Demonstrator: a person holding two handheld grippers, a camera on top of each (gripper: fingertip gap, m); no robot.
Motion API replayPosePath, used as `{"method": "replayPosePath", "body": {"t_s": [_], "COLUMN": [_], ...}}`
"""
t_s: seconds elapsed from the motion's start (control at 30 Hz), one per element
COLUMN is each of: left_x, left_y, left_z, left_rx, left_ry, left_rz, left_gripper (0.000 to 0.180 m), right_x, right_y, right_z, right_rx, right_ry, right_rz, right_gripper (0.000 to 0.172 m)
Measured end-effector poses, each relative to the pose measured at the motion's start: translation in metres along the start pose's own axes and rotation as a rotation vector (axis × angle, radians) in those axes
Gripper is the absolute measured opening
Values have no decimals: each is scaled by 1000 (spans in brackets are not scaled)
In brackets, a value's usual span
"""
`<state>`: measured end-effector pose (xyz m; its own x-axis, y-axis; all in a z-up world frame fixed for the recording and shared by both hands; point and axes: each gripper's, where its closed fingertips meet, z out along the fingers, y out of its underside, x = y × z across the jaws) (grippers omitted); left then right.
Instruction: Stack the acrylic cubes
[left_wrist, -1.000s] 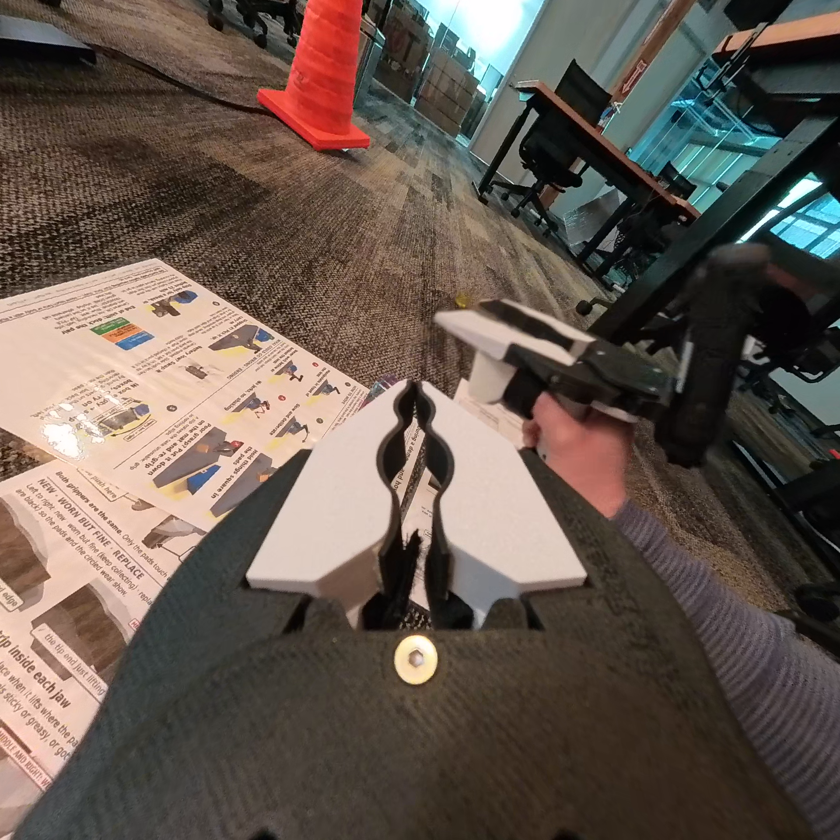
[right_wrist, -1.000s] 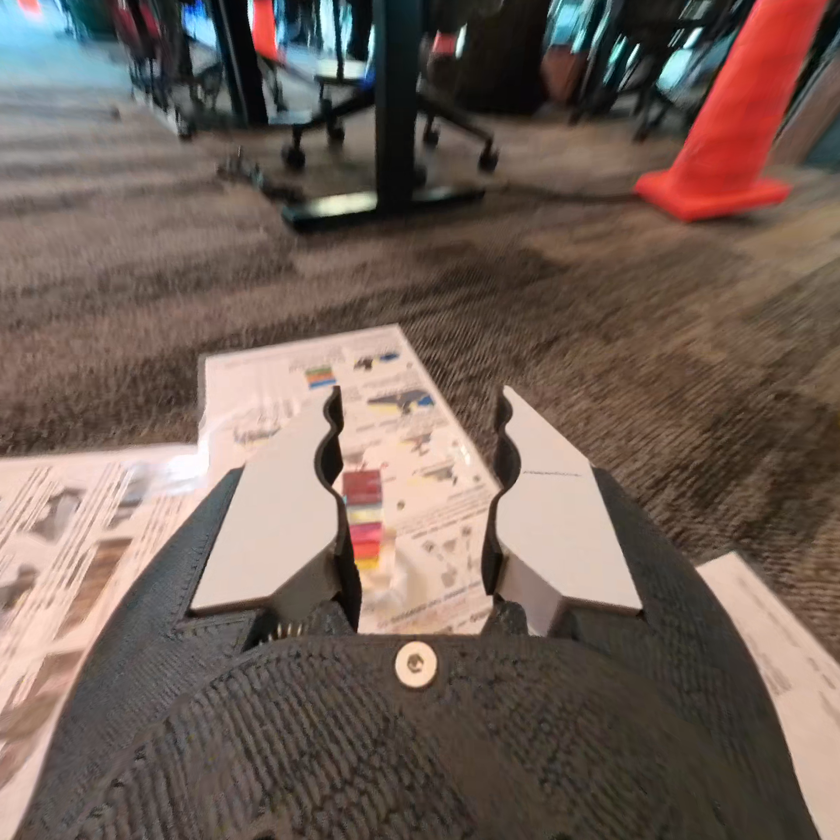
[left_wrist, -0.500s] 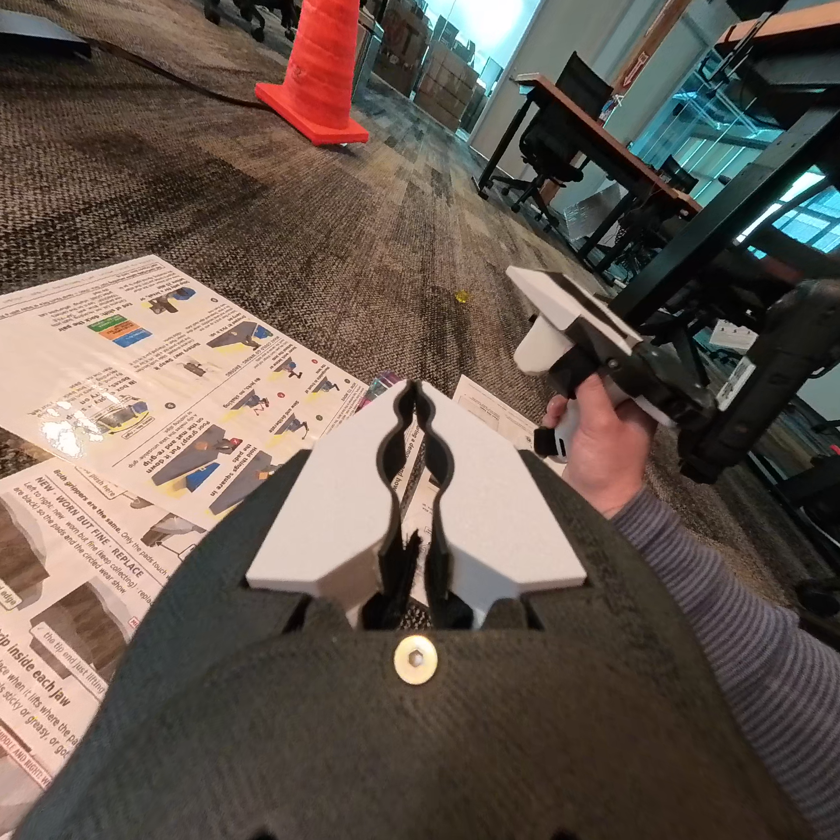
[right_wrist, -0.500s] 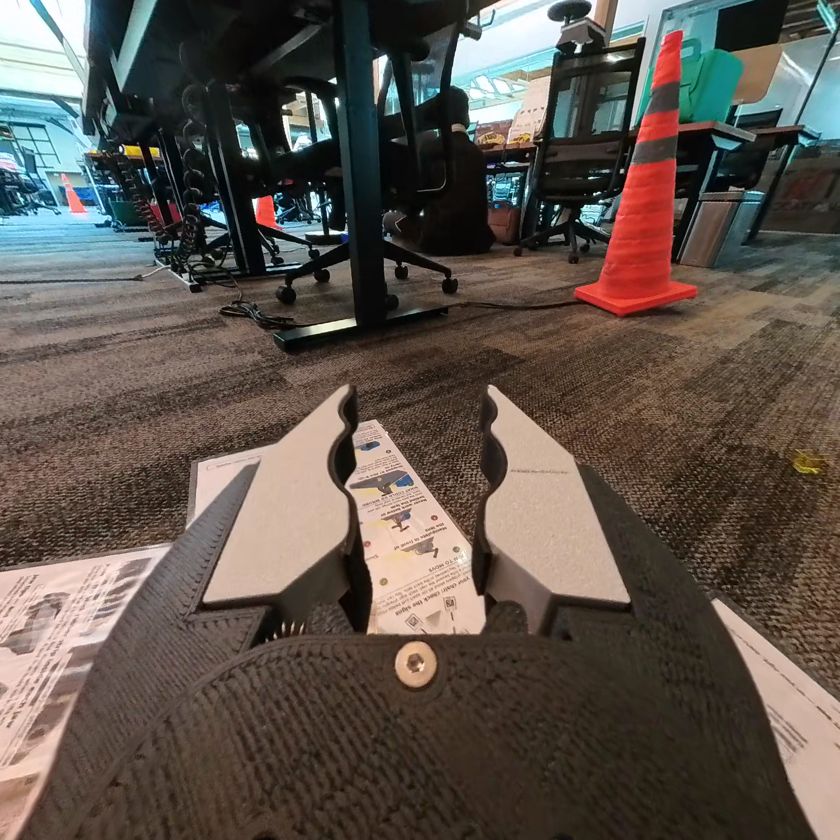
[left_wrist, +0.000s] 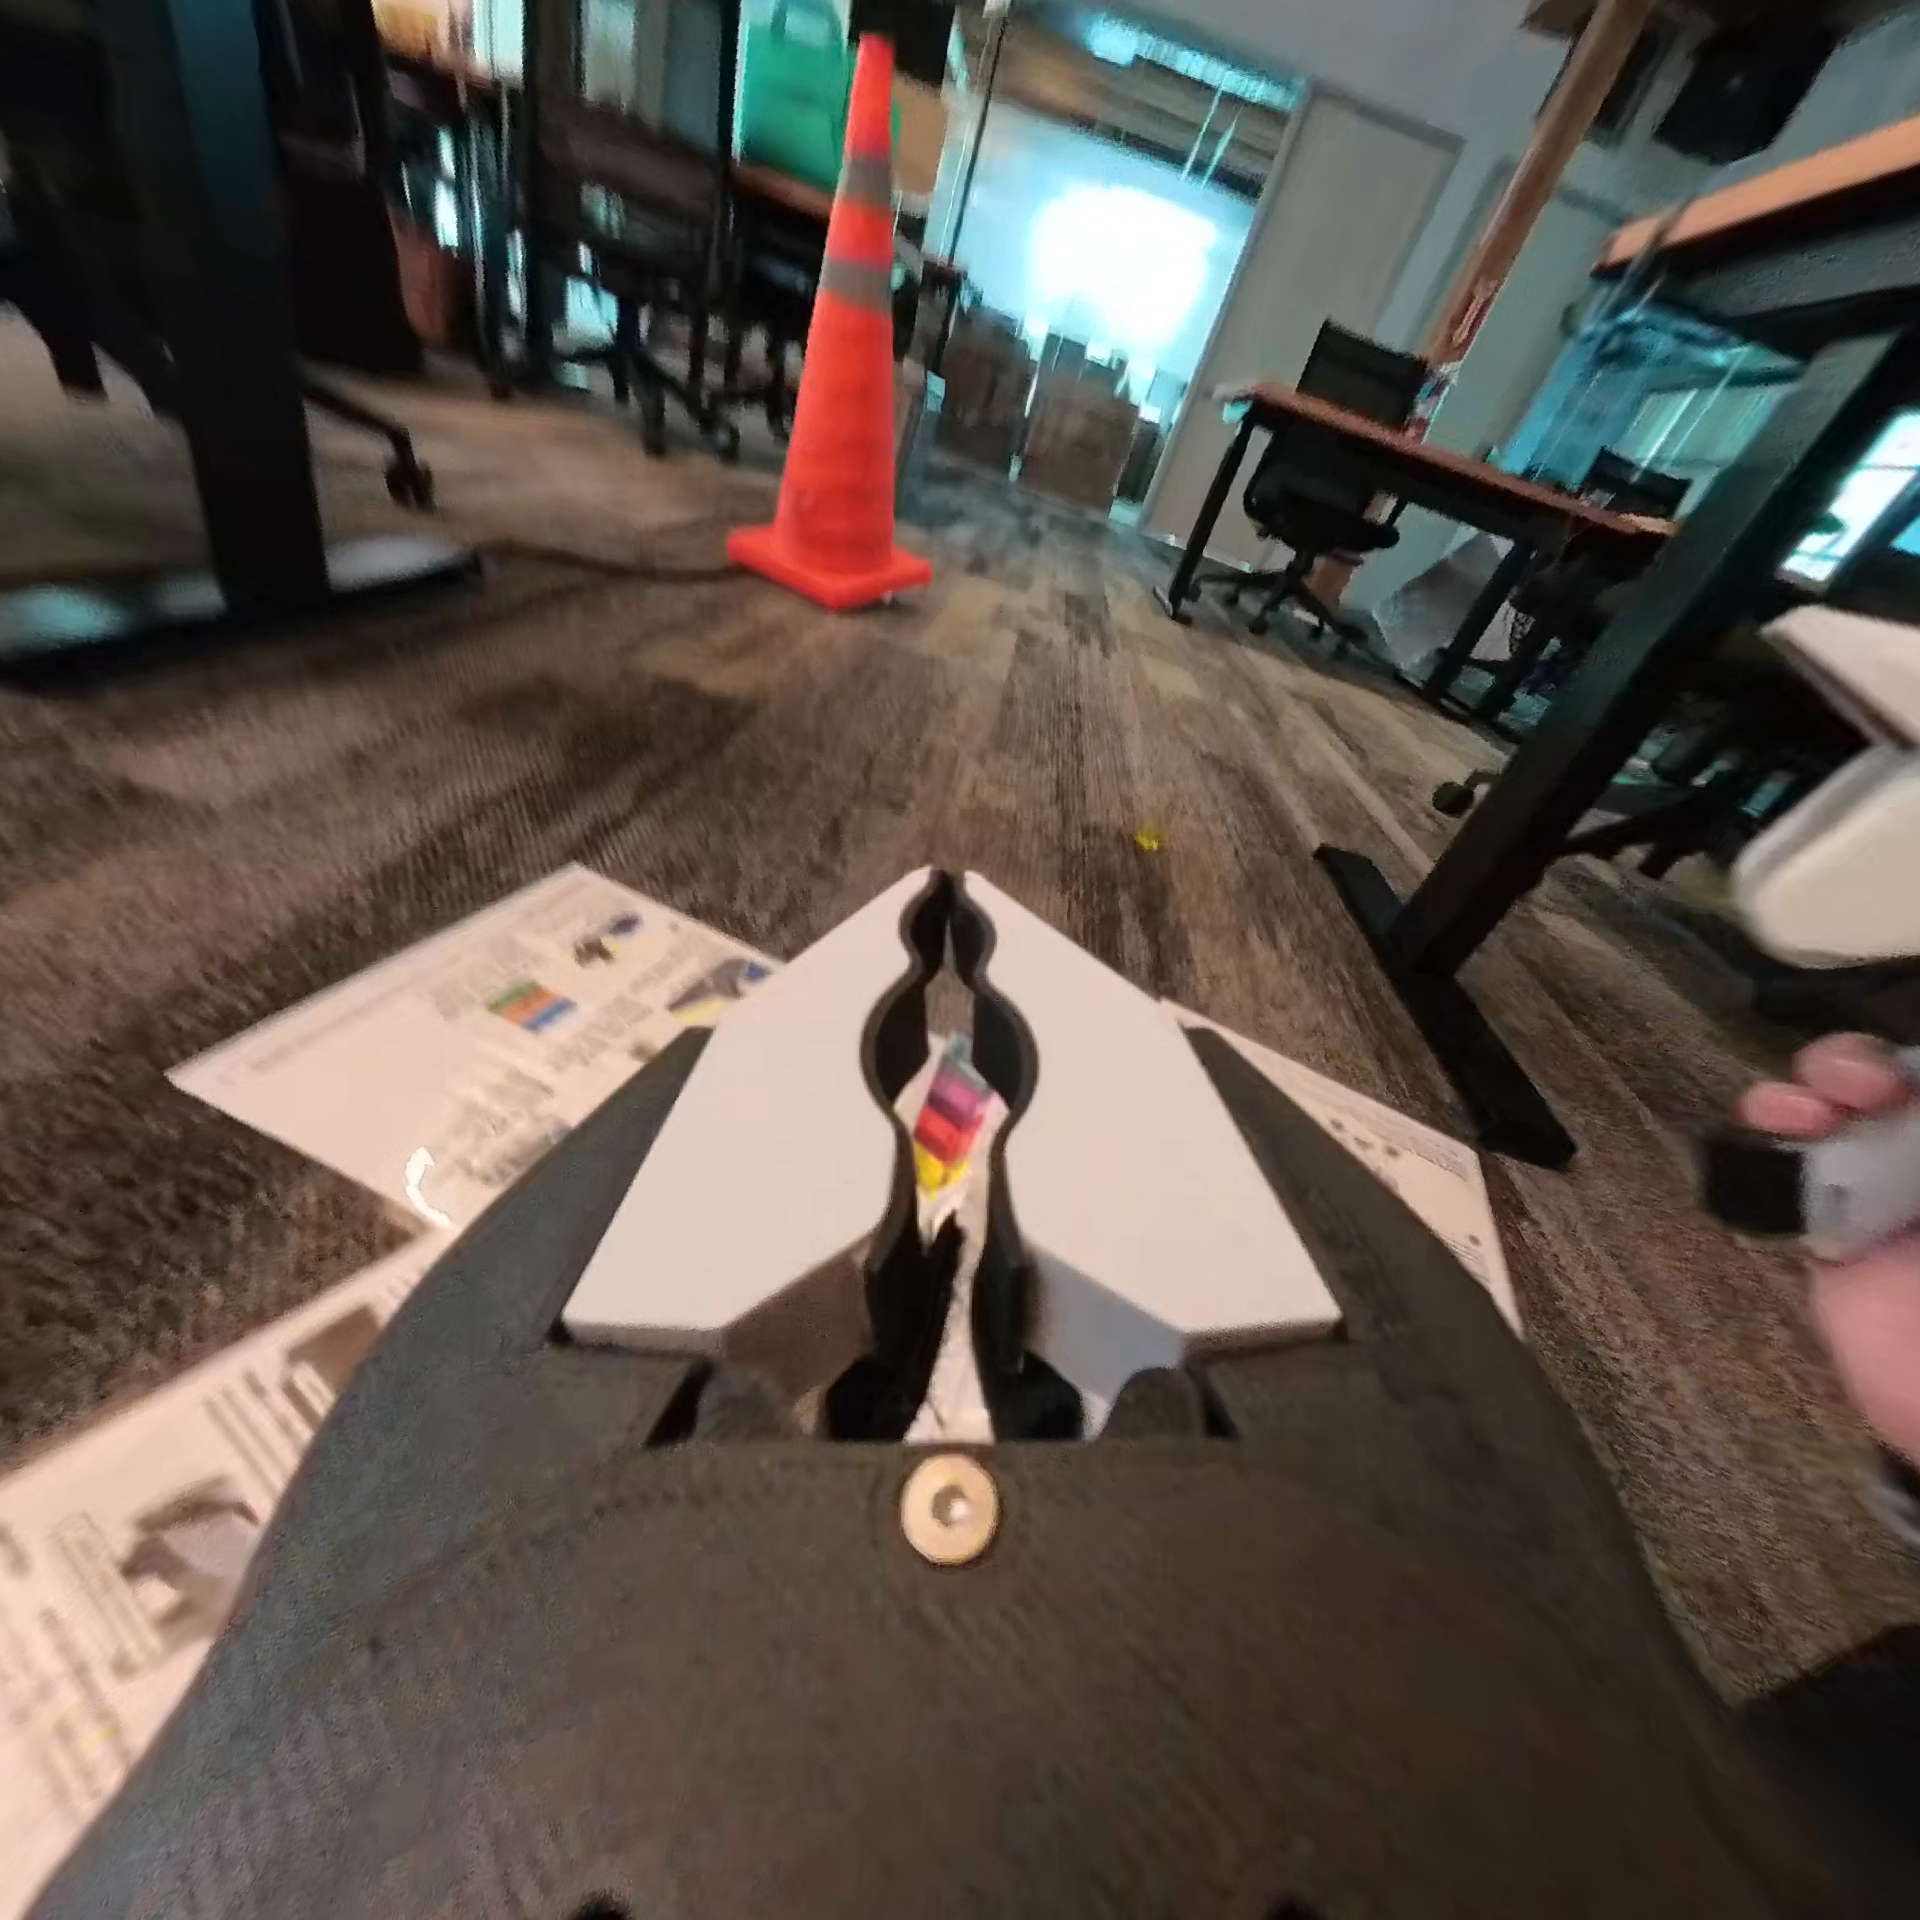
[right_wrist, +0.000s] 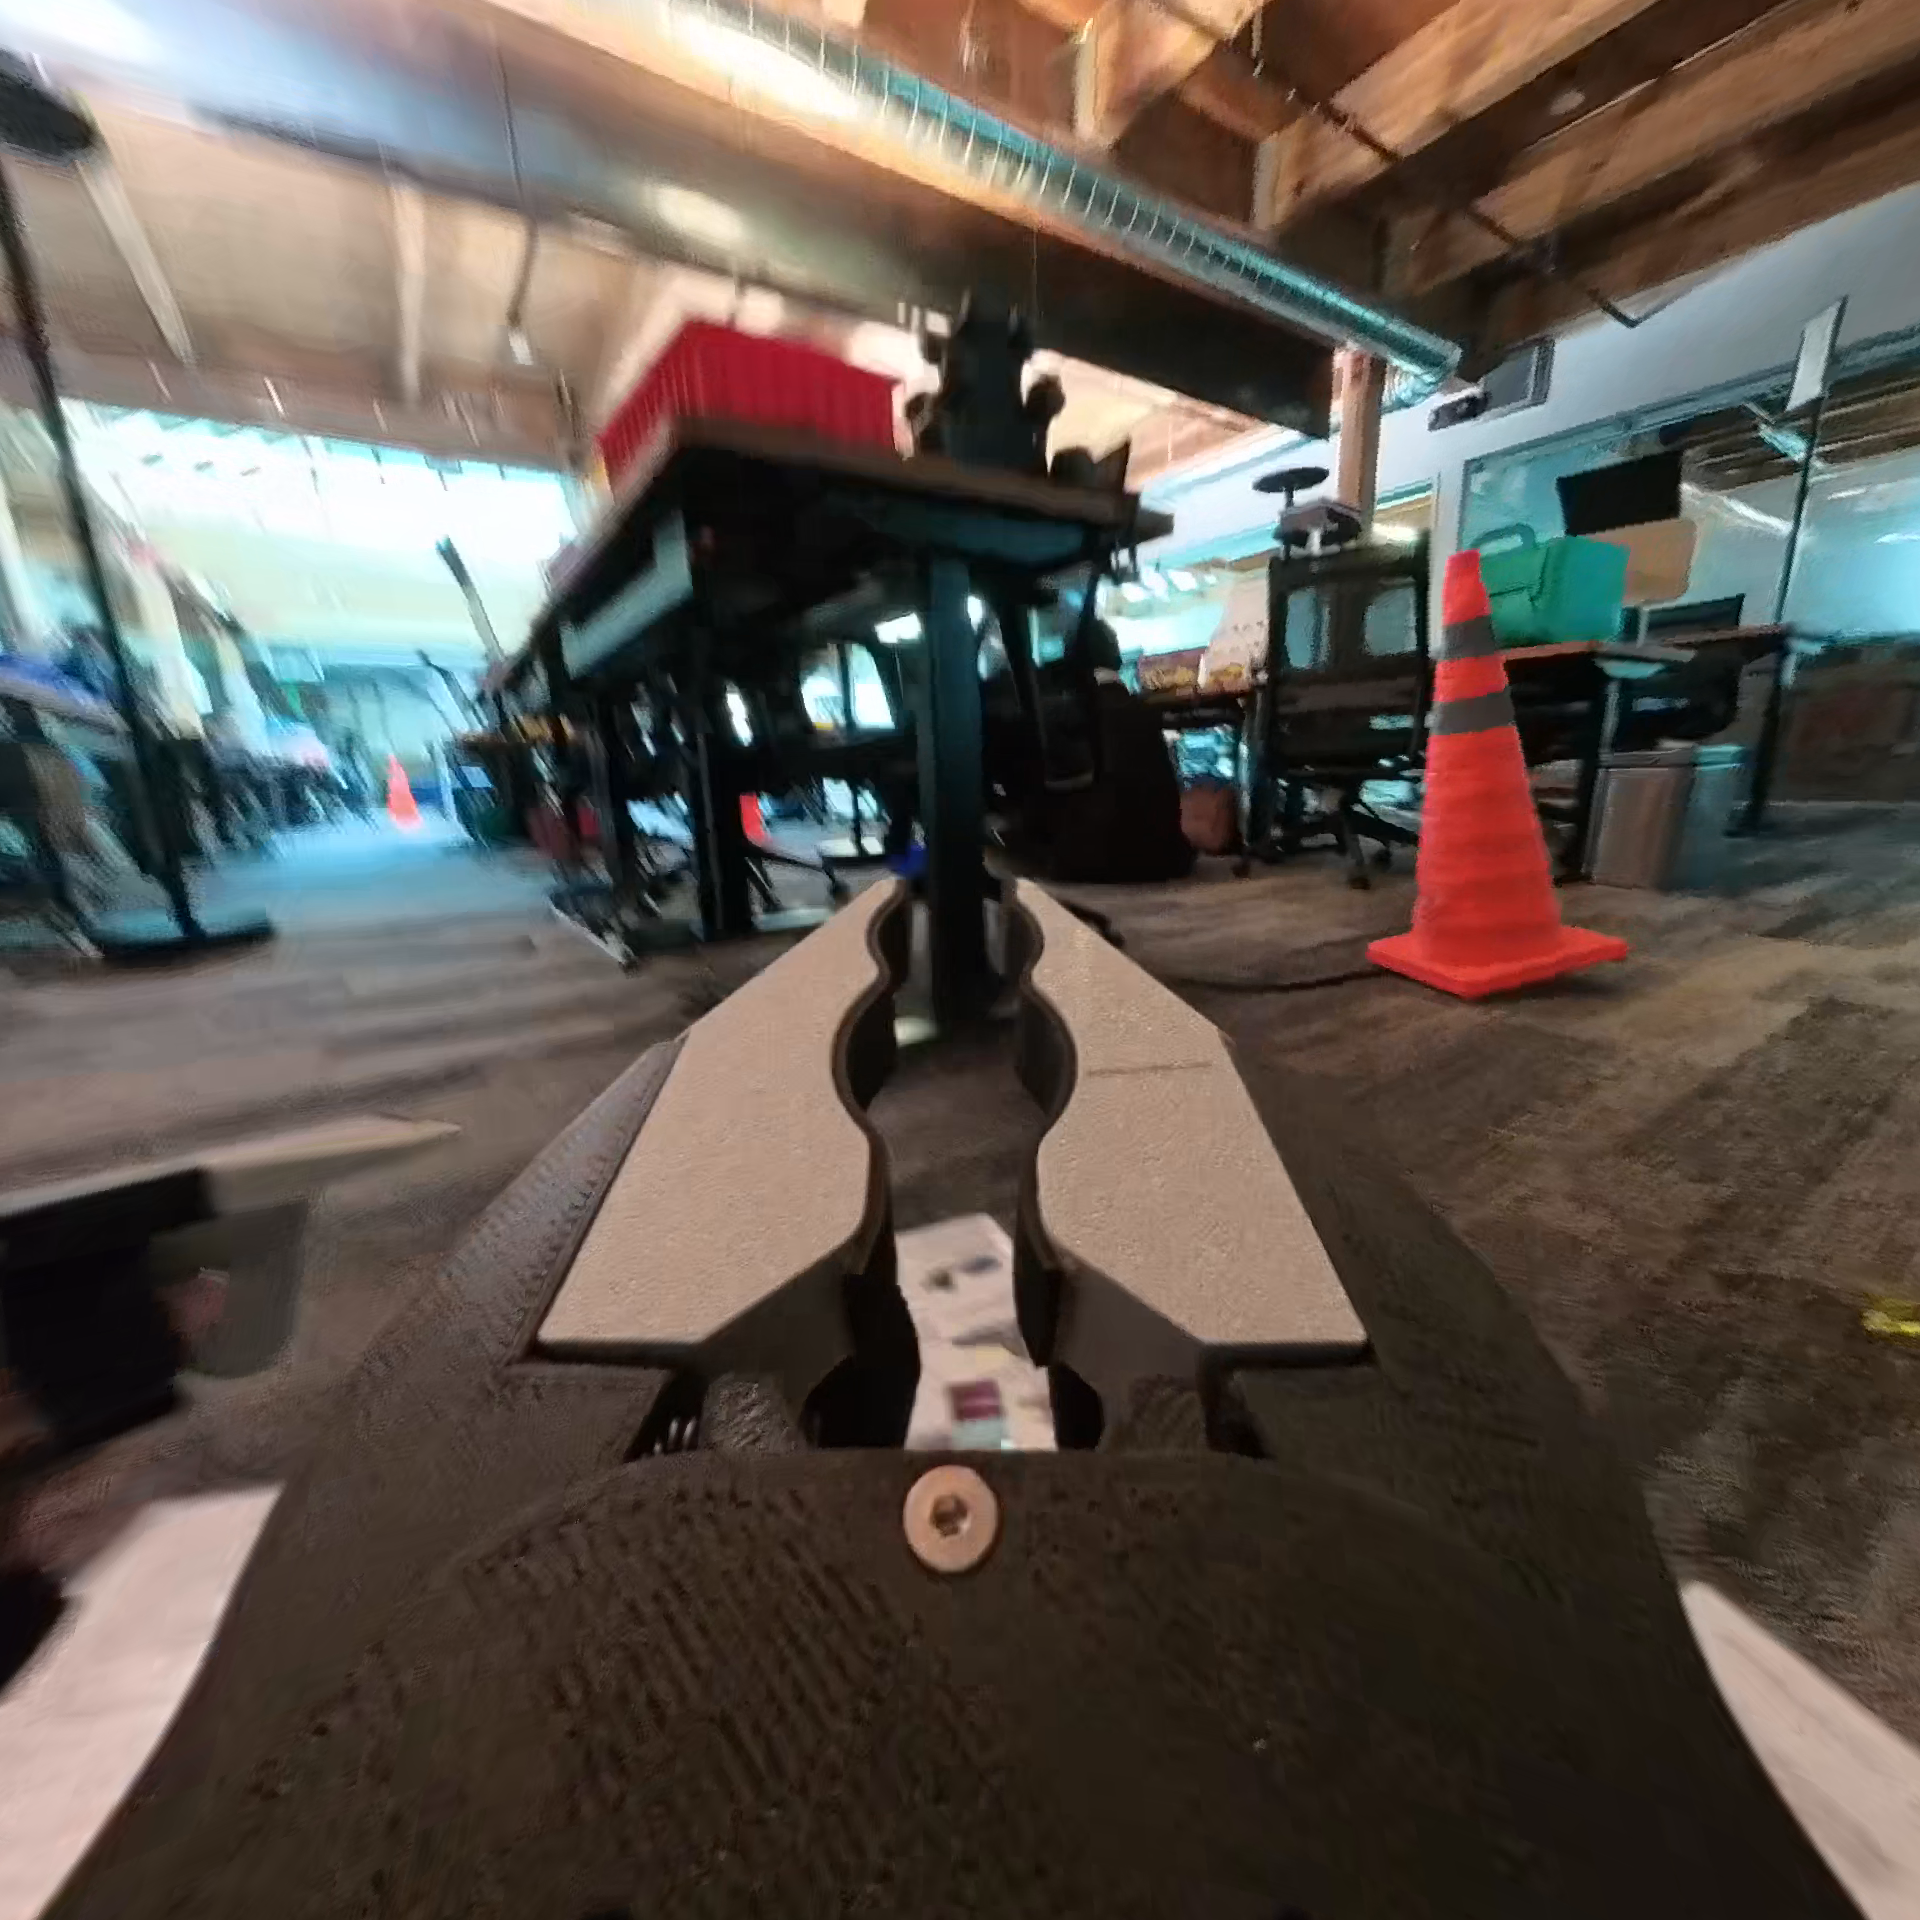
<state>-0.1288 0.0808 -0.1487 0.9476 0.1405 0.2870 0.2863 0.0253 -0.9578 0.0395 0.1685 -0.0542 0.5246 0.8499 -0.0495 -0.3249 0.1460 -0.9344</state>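
Note:
My left gripper (left_wrist: 945, 883) is shut, its white fingertips meeting with nothing between them, low over the carpet. Through the slot behind the tips I see a small multicoloured striped object (left_wrist: 951, 1107) lying on a printed sheet (left_wrist: 447, 1039) below. My right gripper (right_wrist: 958, 896) is tilted up towards the room, its jaws a narrow way apart with nothing between them. A sheet (right_wrist: 961, 1309) shows under its fingers. In the left wrist view the right gripper's white finger (left_wrist: 1829, 883) and the hand (left_wrist: 1849, 1081) holding it sit at the right edge.
An orange traffic cone (left_wrist: 842, 416) stands on the carpet ahead; it also shows in the right wrist view (right_wrist: 1475, 790). A black desk leg (left_wrist: 1558, 779) stands at the right. Desks and office chairs (right_wrist: 1340, 707) fill the background. A tiny yellow scrap (left_wrist: 1146, 836) lies on the carpet. The grippers' ends are close to 20 cm from one another. To reach the small multicoloured striped object (left_wrist: 951, 1107) in a straight line is about 25 cm for my left fingers, about 30 cm for my right.
My right gripper has tilted up from the sheets towards the room, and its jaws have narrowed on air. My left gripper has swung and tilted up a little, staying shut.

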Motion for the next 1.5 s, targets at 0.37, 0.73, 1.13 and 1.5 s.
{"method": "replayPosePath", "body": {"t_s": [0.37,0.73,1.13,1.5], "left_x": [36,116,63,73], "left_y": [-59,-95,-34,-16], "left_z": [-124,-178,-142,-135], "left_rx": [246,348,269,180], "left_ry": [-99,122,104,161], "left_rz": [219,73,-161,-268], "left_gripper": [23,81,114,104], "right_x": [21,-6,-26,-19], "right_y": [-159,-256,-270,-248], "right_z": [-200,-316,-351,-339], "right_rx": [95,65,-53,-306], "right_ry": [41,174,341,472], "right_rz": [-303,-767,-544,-541], "right_gripper": [0,19,84,78]}}
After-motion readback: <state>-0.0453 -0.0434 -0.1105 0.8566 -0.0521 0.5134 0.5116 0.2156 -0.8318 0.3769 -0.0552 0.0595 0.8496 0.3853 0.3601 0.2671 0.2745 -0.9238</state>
